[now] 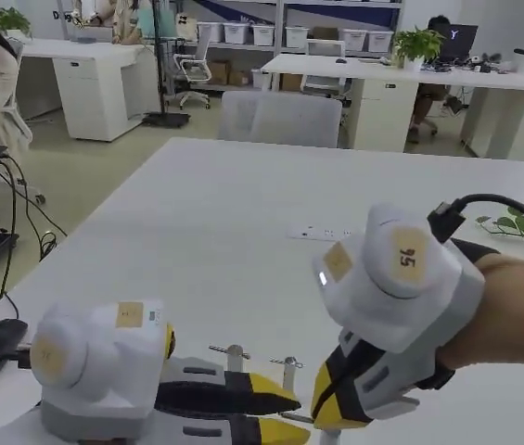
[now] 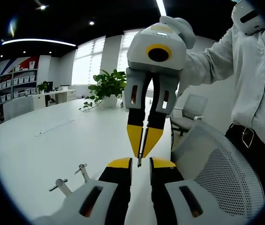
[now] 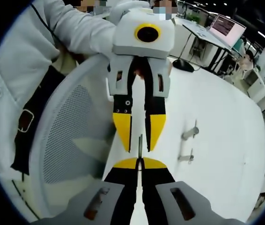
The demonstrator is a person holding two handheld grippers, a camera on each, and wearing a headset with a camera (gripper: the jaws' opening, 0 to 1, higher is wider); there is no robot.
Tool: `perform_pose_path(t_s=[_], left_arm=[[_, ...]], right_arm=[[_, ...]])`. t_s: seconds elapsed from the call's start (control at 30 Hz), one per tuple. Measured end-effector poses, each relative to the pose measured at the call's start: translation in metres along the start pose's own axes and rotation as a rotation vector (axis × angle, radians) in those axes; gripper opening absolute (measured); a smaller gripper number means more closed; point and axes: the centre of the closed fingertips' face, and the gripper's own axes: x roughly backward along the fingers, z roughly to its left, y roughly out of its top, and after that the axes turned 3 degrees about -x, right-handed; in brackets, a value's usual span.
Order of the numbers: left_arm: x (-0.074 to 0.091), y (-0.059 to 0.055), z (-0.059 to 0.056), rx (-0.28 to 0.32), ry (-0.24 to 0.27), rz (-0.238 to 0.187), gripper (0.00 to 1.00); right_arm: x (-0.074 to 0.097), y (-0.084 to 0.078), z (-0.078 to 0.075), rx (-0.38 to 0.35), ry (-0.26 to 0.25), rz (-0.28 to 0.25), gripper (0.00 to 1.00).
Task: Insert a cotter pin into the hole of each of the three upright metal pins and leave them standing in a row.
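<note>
right gripper (image 3: 140, 163) pinches a cotter pin (image 3: 140, 145), its tip between the spread jaws of left gripper (image 2: 141, 162); two metal pins (image 2: 82, 172) stand on table (image 1: 243, 232) nearby.

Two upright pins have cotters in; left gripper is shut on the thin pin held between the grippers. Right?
No: the right gripper is shut on the thin pin, clear in the right gripper view; the left gripper is open around it. The rest holds.
</note>
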Motion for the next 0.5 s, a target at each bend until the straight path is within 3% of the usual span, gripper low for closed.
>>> perform_pose_path(t_s=[0.5], left_arm=[[-0.0037, -0.0042, -0.0032, -0.005, -0.013, 0.027, 0.03]], right_arm=[[-0.0029, -0.0028, 0.0052, 0.024, 0.026, 0.061, 0.02]])
